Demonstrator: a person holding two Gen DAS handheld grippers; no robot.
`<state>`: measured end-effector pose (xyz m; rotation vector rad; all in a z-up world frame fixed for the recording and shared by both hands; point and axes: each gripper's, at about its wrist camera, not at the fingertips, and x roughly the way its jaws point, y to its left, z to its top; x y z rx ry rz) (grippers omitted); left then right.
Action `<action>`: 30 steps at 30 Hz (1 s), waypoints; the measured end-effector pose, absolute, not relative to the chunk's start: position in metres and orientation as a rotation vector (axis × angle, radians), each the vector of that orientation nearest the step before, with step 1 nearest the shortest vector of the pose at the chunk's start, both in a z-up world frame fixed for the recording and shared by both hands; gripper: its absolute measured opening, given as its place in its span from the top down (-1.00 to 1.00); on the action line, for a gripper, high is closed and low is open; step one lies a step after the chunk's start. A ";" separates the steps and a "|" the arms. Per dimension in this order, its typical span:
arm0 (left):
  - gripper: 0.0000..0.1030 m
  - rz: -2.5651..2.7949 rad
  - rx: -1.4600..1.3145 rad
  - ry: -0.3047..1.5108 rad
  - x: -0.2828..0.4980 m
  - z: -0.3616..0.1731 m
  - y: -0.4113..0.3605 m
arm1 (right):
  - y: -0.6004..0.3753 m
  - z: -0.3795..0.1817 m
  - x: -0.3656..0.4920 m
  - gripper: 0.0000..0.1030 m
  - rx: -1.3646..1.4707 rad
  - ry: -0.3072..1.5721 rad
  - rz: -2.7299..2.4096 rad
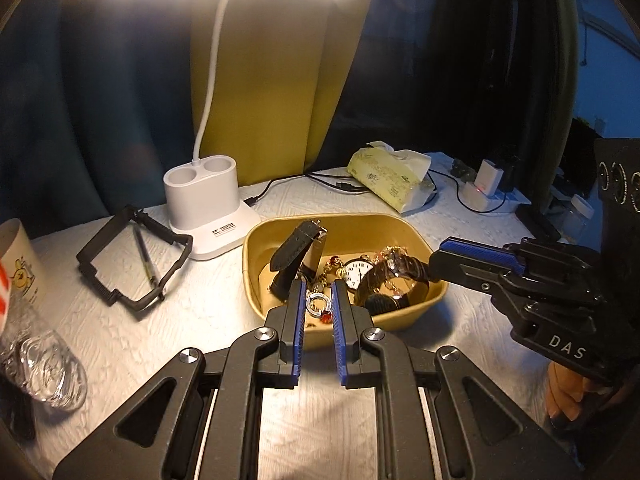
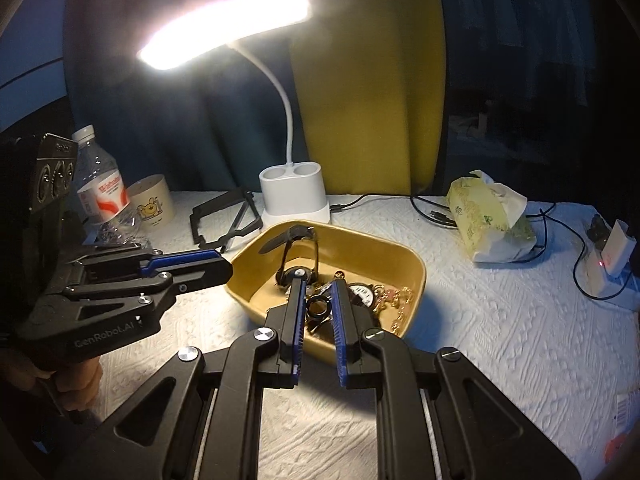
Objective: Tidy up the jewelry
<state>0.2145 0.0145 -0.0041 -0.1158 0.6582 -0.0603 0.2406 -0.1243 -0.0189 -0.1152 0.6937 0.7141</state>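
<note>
A yellow tray (image 1: 400, 227) on the white tablecloth holds a heap of jewelry: a black-strapped watch (image 1: 294, 250), a white-faced pocket watch (image 1: 358, 272), a gold watch band (image 1: 394, 276), a silver ring (image 1: 318, 304) and gold chains. My left gripper (image 1: 318, 286) is open and empty, its tips over the tray's near rim with the silver ring between them. My right gripper (image 2: 318, 286) is open and empty over the tray (image 2: 400, 256), above a dark ring (image 2: 319, 307). Each gripper shows in the other view, the left (image 2: 228, 266) and the right (image 1: 434, 264) at opposite rims.
A lit white desk lamp (image 1: 208, 208) stands behind the tray. A black frame (image 1: 132, 256) with a pen lies left. A mug (image 2: 154, 200), a water bottle (image 2: 102, 184) and a glass (image 1: 48, 372) stand at the left. A tissue pack (image 1: 390, 178), cables and a charger (image 2: 608, 264) are right.
</note>
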 end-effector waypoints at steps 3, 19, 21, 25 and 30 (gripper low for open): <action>0.71 -0.056 -0.131 0.670 0.223 -0.009 0.017 | -0.125 -0.021 0.247 0.75 -0.114 0.696 0.710; 0.43 -0.059 -0.162 0.673 0.226 -0.016 0.036 | -0.104 -0.026 0.262 0.75 -0.138 0.691 0.740; 0.36 -0.043 -0.173 0.664 0.223 -0.017 0.044 | -0.100 -0.027 0.264 0.75 -0.148 0.694 0.742; 0.30 -0.011 -0.208 0.652 0.221 -0.019 0.062 | -0.093 -0.029 0.266 0.75 -0.156 0.700 0.740; 0.29 0.021 -0.238 0.642 0.219 -0.022 0.079 | -0.083 -0.033 0.269 0.75 -0.174 0.715 0.737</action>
